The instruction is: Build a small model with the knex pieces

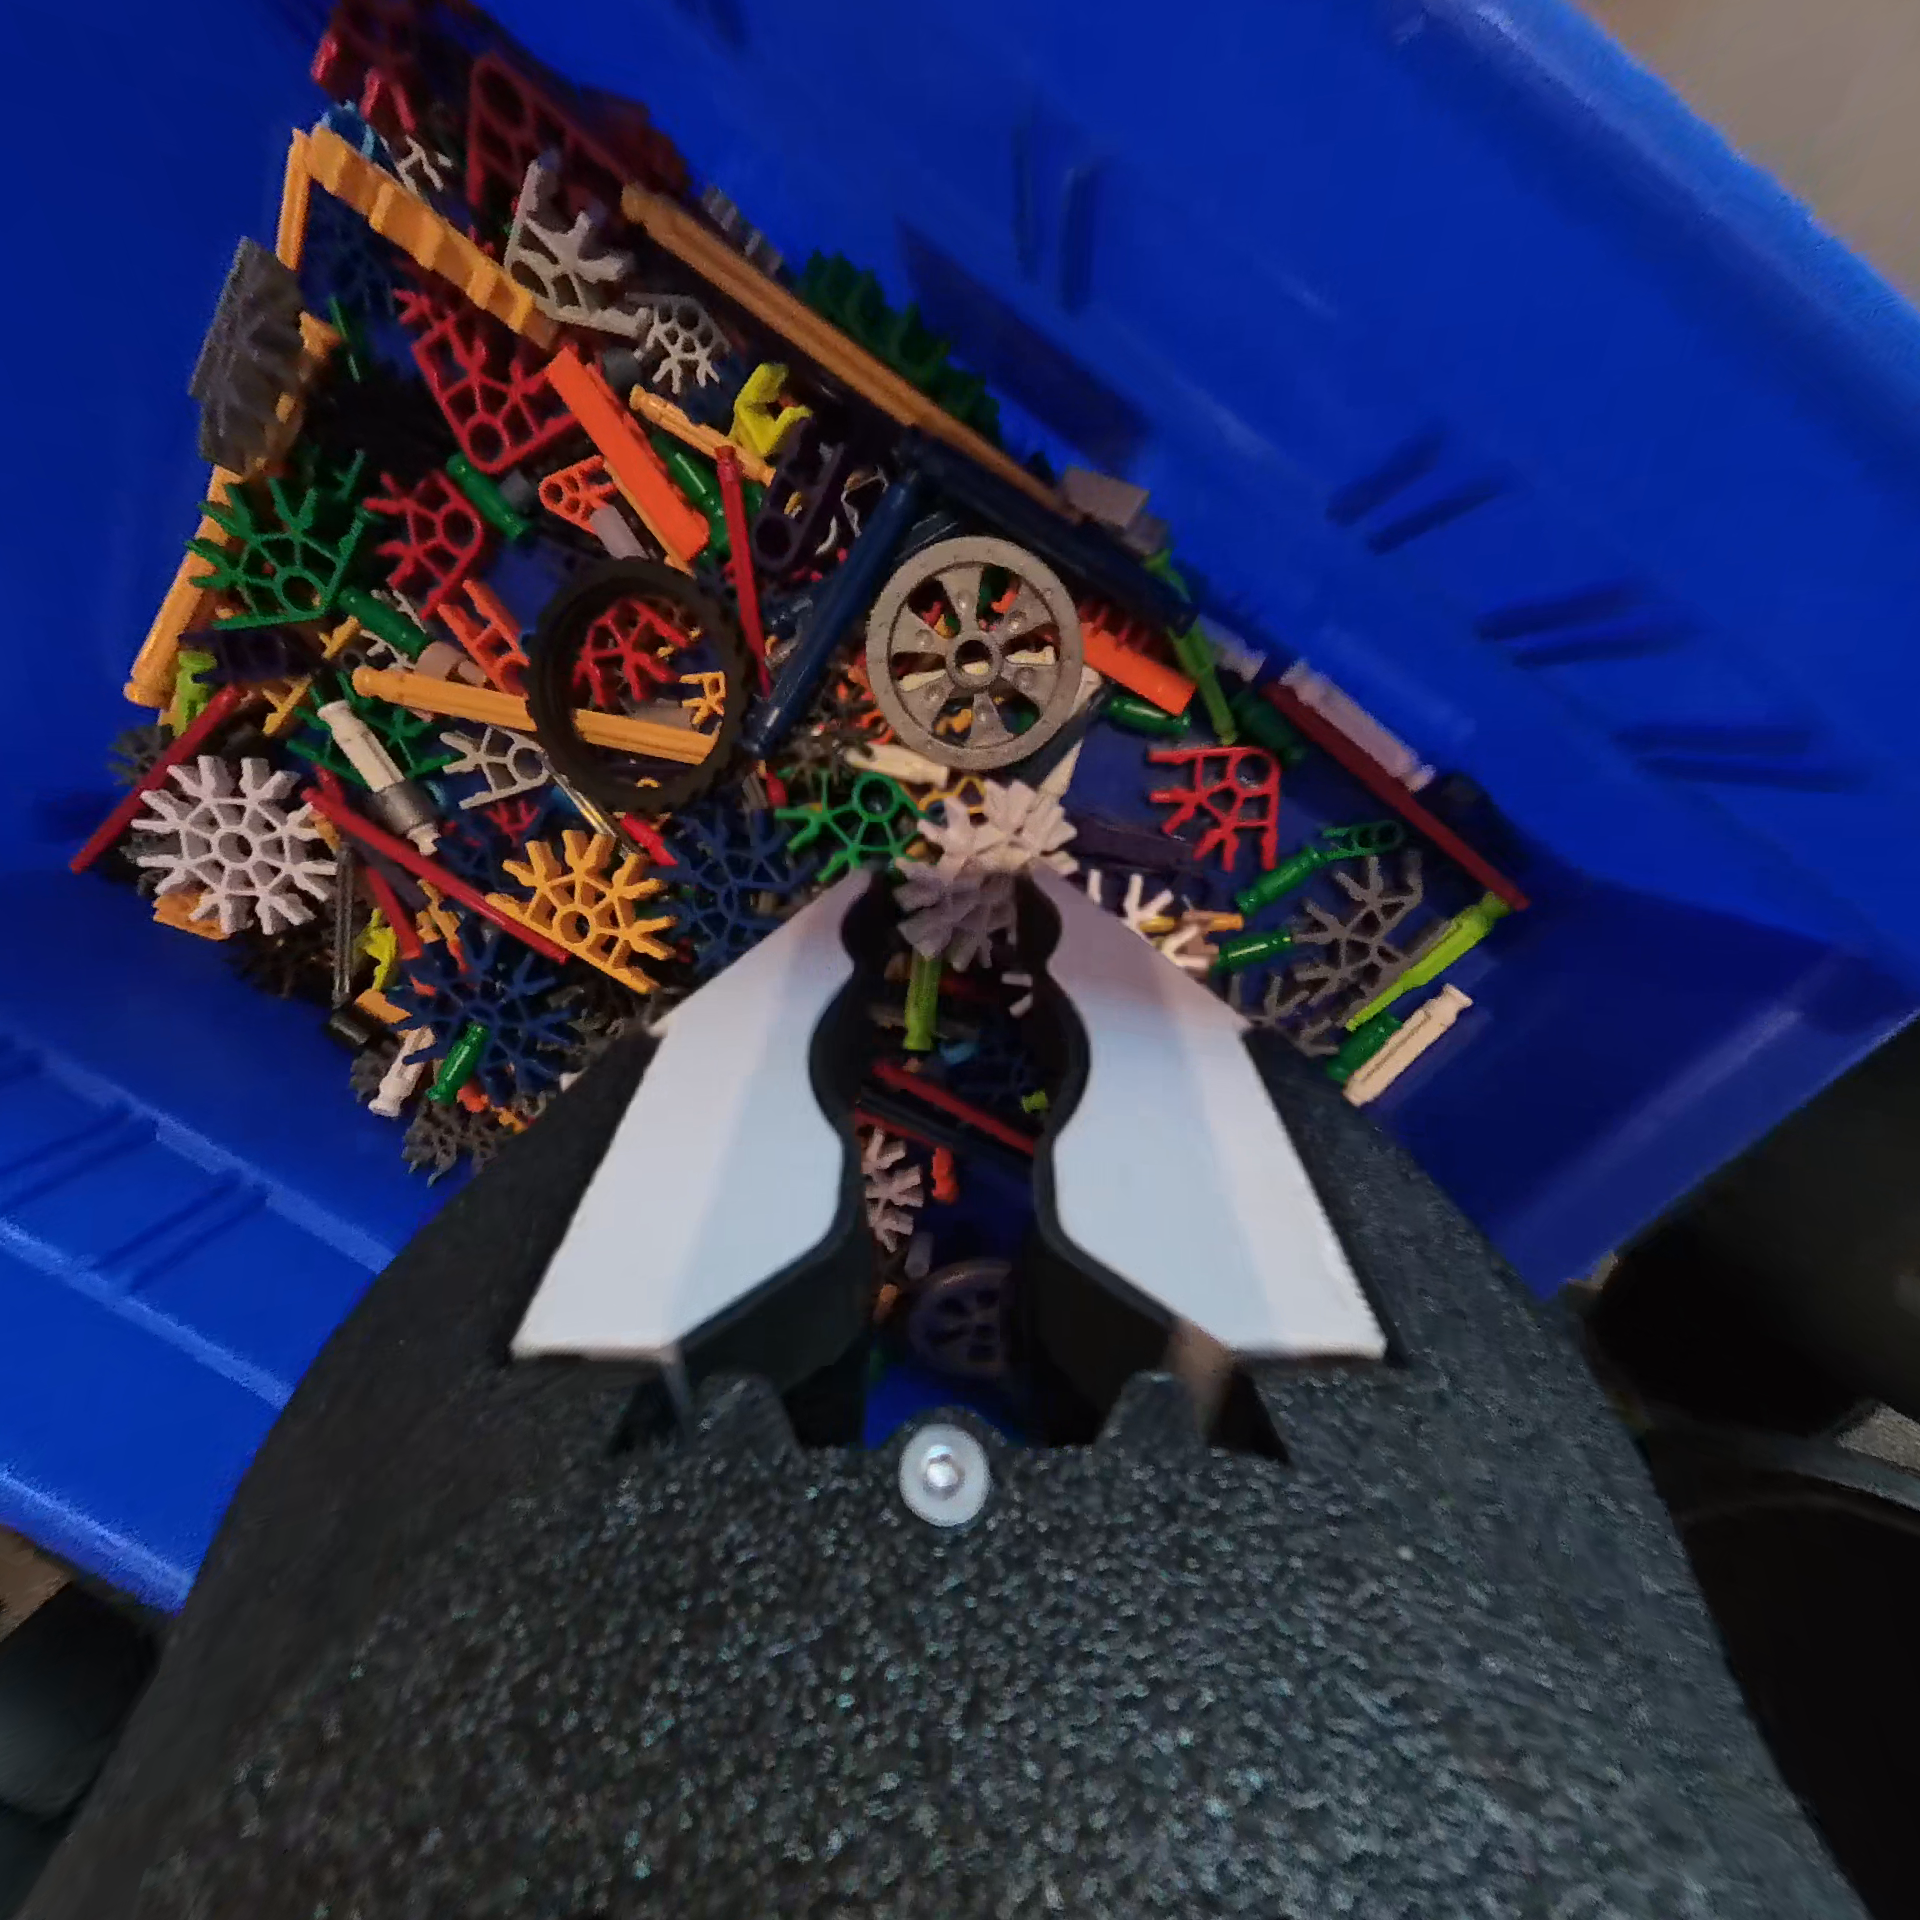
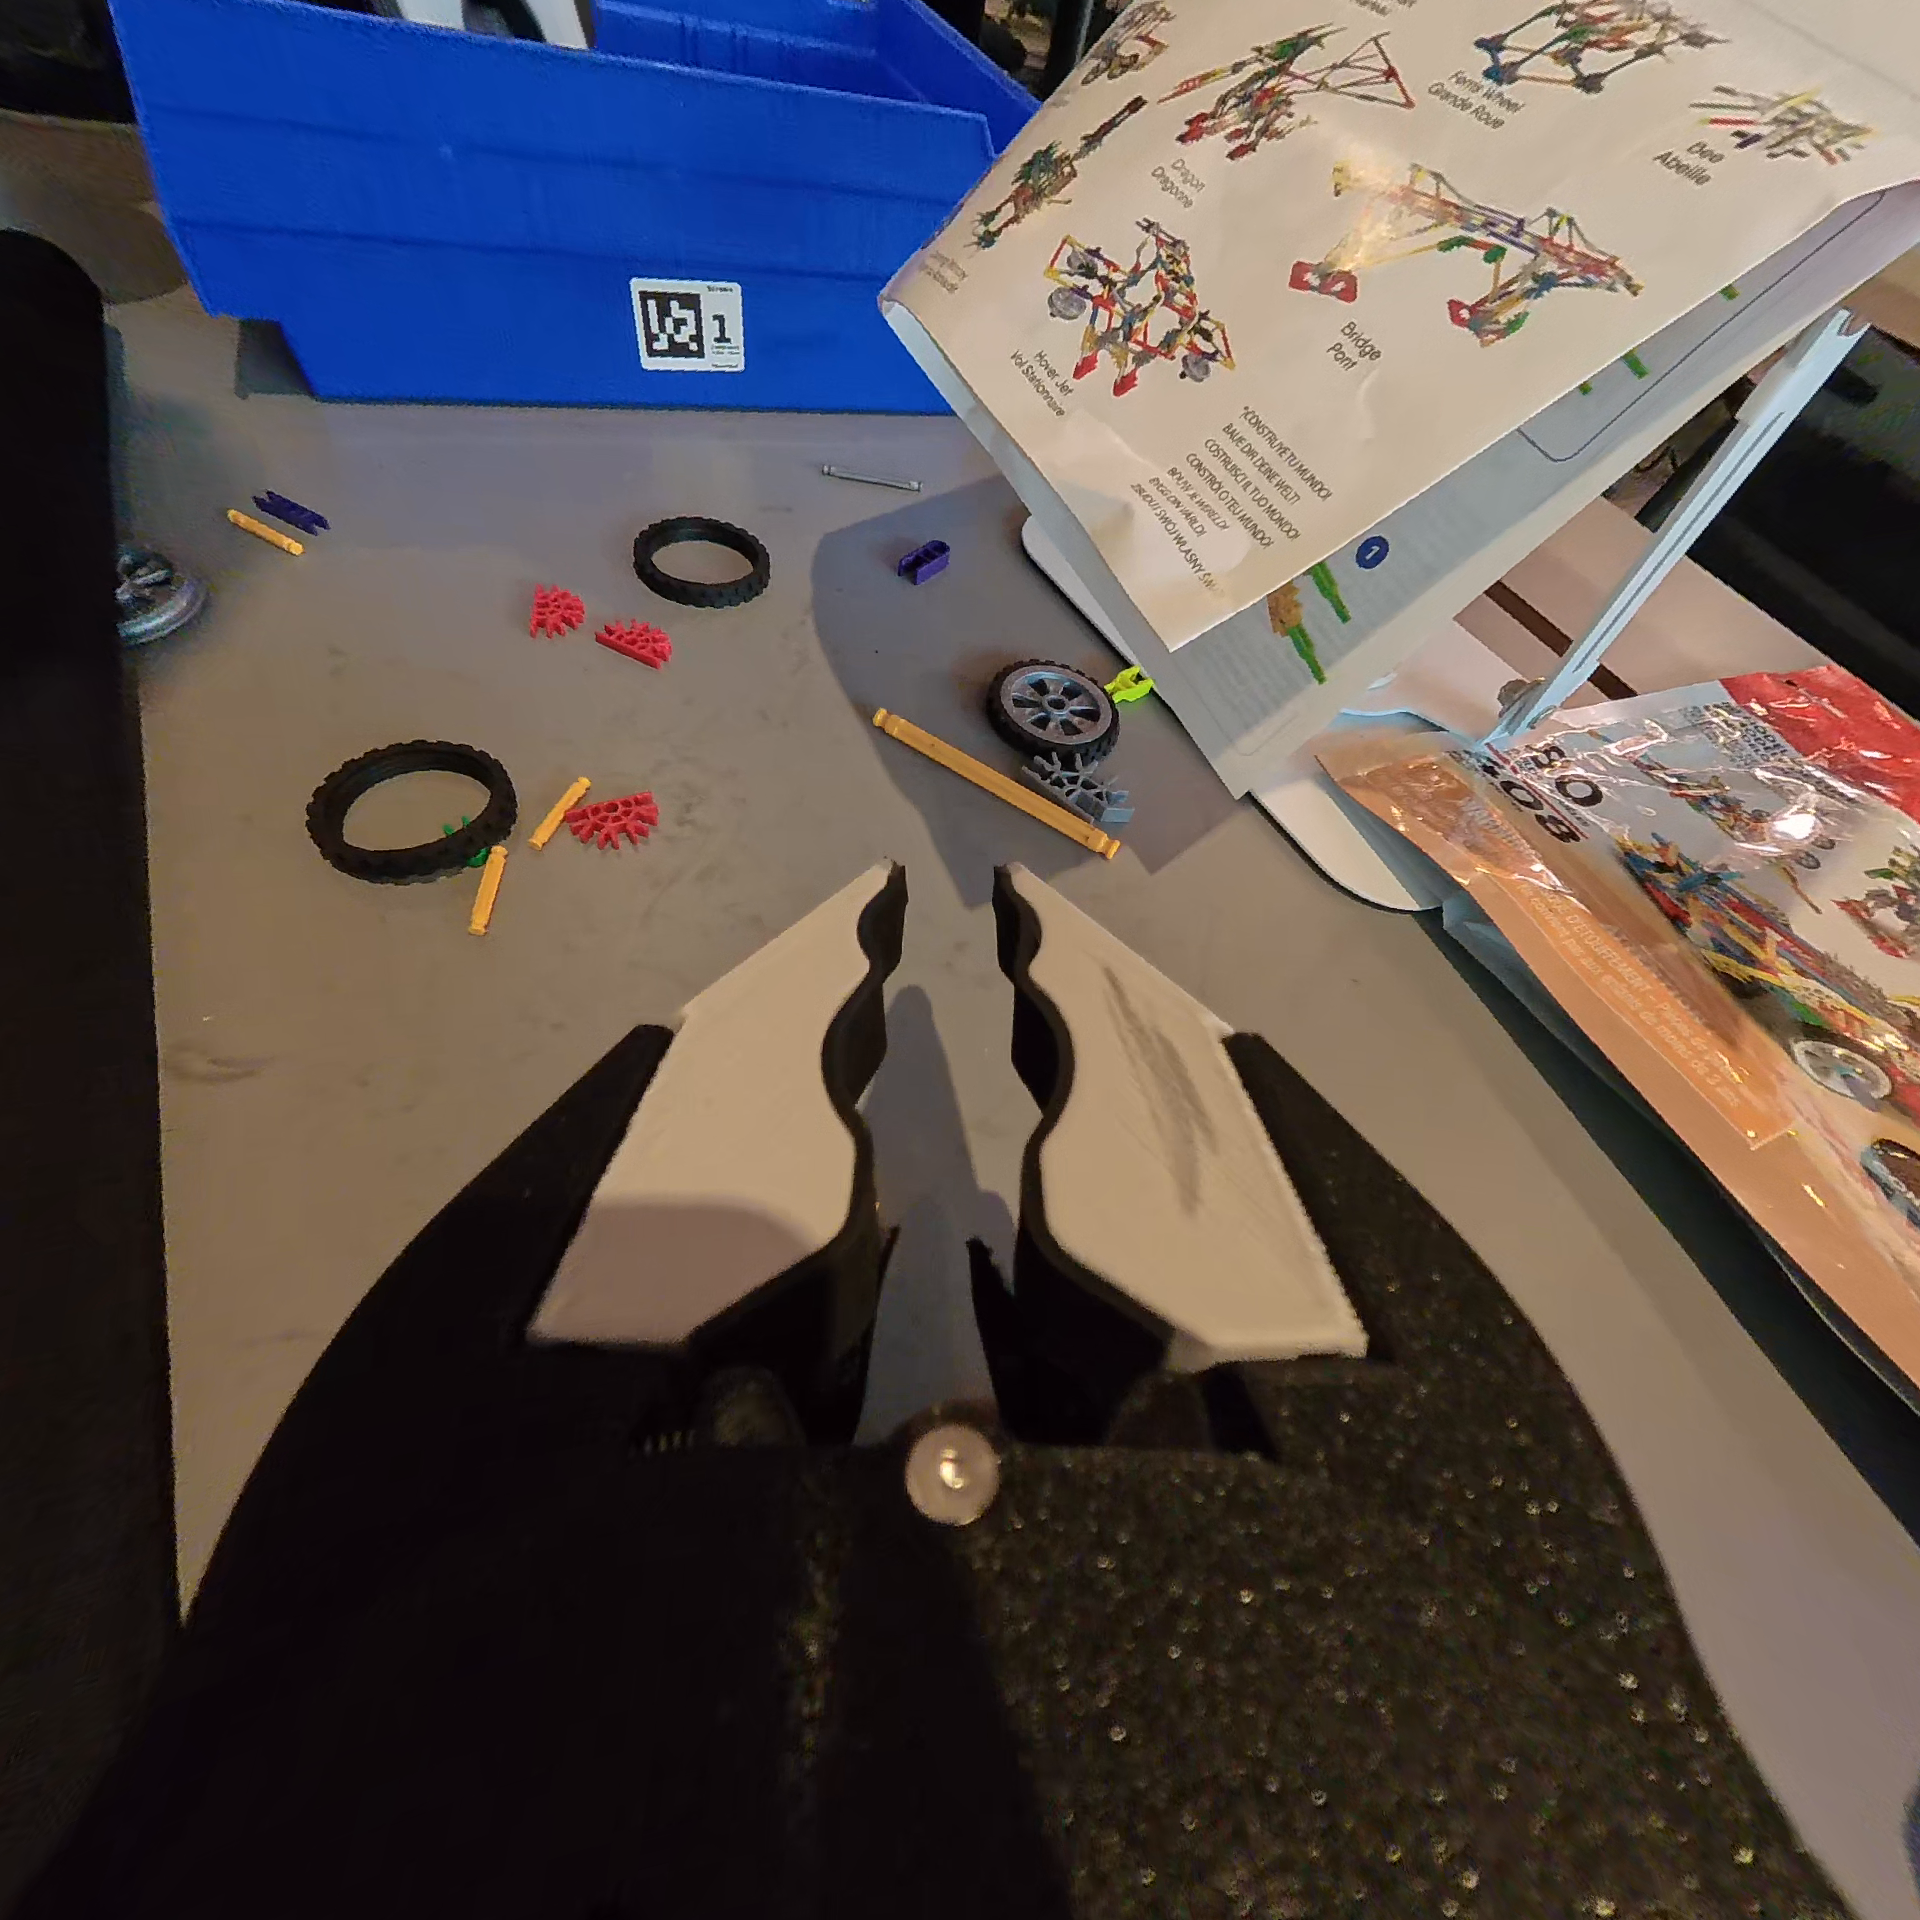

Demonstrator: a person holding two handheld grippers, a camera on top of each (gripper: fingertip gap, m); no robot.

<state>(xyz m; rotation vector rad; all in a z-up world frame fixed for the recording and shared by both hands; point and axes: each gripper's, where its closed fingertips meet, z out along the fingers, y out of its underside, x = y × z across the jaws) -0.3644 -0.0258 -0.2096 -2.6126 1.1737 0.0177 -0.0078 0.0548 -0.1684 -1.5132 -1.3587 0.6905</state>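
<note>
My left gripper [image 1: 954, 883] reaches down into a blue bin [image 1: 1351, 416] full of mixed construction-toy rods, connectors and wheels. Its jaws are closed on a pale grey snowflake connector piece [image 1: 971, 883] held at the fingertips above the pile. A grey spoked wheel [image 1: 975, 657] and a black tyre [image 1: 636, 686] lie just beyond it. My right gripper [image 2: 948, 875] hovers over the grey table [image 2: 416, 1039], jaws a little apart and empty. Nearest to it are a long yellow rod [image 2: 992, 781], a grey connector [image 2: 1075, 788] and a small tyred wheel [image 2: 1052, 707].
On the table lie two black tyres [image 2: 411, 810] [image 2: 701, 561], red connectors [image 2: 613, 819], short yellow rods [image 2: 486, 889], a purple clip [image 2: 923, 559] and a grey rod [image 2: 871, 477]. The blue bin [image 2: 540, 208] stands at the back. An instruction booklet on a stand [image 2: 1403, 291] and a plastic bag [image 2: 1714, 935] are on the right. Tip to tip, the grippers are about 35 cm apart. To reach the grey spoked wheel [image 1: 975, 657] in a straight line is about 4 cm for my left fingers, about 35 cm for my right. About 10 cm separates my right fingertips from the long yellow rod [image 2: 992, 781].
</note>
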